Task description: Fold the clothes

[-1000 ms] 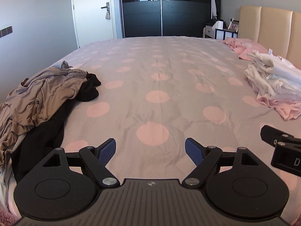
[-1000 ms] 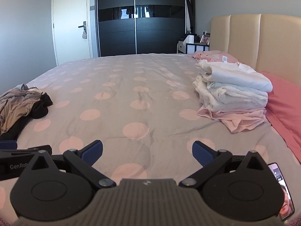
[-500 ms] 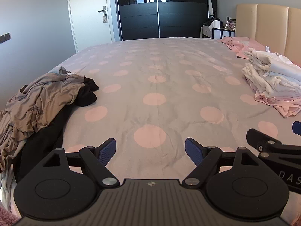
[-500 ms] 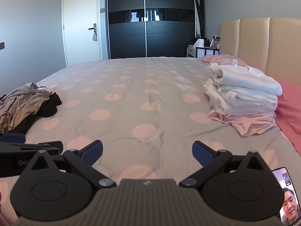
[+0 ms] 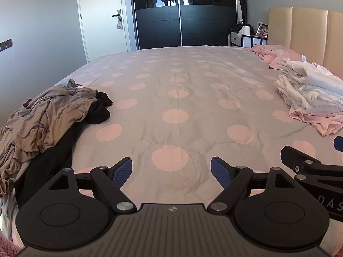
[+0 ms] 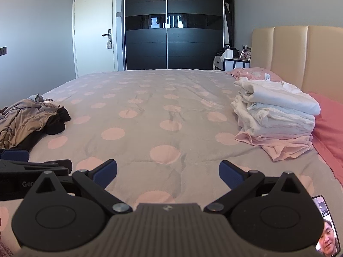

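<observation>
Crumpled taupe and black garments (image 5: 49, 115) lie in a limp, wrinkled heap well to the left of the left claw (image 5: 171, 172), while a squared stack of folded white and pink clothes (image 6: 276, 115) sits ahead and to the right of the right claw (image 6: 167, 172). Both claws hover spread wide, holding nothing, blue ribbed pads (image 5: 122, 172) apart over the grey bedspread (image 5: 182, 90) with its pink dots. Beyond stand a dark sliding wardrobe (image 6: 173, 23), a white door (image 6: 94, 27) and a padded beige headboard (image 6: 300, 53).
</observation>
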Available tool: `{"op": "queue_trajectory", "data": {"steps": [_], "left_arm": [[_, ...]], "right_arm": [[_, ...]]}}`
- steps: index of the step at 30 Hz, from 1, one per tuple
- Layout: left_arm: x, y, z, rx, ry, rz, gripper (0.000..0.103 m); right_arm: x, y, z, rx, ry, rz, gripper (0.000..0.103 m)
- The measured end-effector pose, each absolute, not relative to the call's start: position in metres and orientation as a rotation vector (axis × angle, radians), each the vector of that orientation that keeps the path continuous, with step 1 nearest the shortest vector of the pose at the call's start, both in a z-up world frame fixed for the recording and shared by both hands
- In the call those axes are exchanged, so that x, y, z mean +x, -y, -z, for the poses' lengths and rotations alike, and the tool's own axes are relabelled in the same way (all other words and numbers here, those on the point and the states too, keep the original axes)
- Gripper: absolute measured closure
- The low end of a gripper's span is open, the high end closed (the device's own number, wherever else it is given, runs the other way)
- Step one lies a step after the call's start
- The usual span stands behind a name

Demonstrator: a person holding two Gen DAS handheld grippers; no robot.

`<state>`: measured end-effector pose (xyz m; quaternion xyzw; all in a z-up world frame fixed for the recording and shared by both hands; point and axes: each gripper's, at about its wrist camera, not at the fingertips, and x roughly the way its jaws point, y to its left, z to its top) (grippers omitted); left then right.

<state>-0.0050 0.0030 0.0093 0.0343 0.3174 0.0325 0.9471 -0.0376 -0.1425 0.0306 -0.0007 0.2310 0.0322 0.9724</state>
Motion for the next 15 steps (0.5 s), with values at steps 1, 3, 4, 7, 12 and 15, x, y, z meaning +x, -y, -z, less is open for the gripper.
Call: {"op": "queue_trajectory", "data": {"steps": [1,3,4,7,12,15], "left_arm": [[-0.0050,-0.0025,-0.0094,0.070,-0.647,-0.067,0.023],[-0.0051,-0.0017,-0.0102,0.070,-0.645,-0.067,0.023],[-0.0052,-0.0016,-0.0103,0.070,-0.643,-0.066,0.023],[-0.0054,-0.0016,-0.0103,0.073,-0.642,-0.066,0.023],[-0.0045,-0.0020,-0.0104,0.074,-0.647,-0.069,0.023],[-0.0049,-0.0024,-0.0106,0.072,-0.645,-0.068,0.023]], "right_arm": [[-0.0379,0.1423,-0.0309,-0.002,-0.465,-0.067,0.001],[-0.0382,0.1420,-0.0314,-0.002,-0.460,-0.064,0.001],[-0.0383,0.1423,-0.0317,0.000,-0.459,-0.065,0.001],[-0.0381,0.1434,-0.0320,0.008,-0.462,-0.066,0.001],[-0.0396,0.1426,-0.0328,0.010,-0.456,-0.066,0.001],[-0.0412,0.1423,-0.0331,0.012,-0.443,-0.069,0.001]]}}
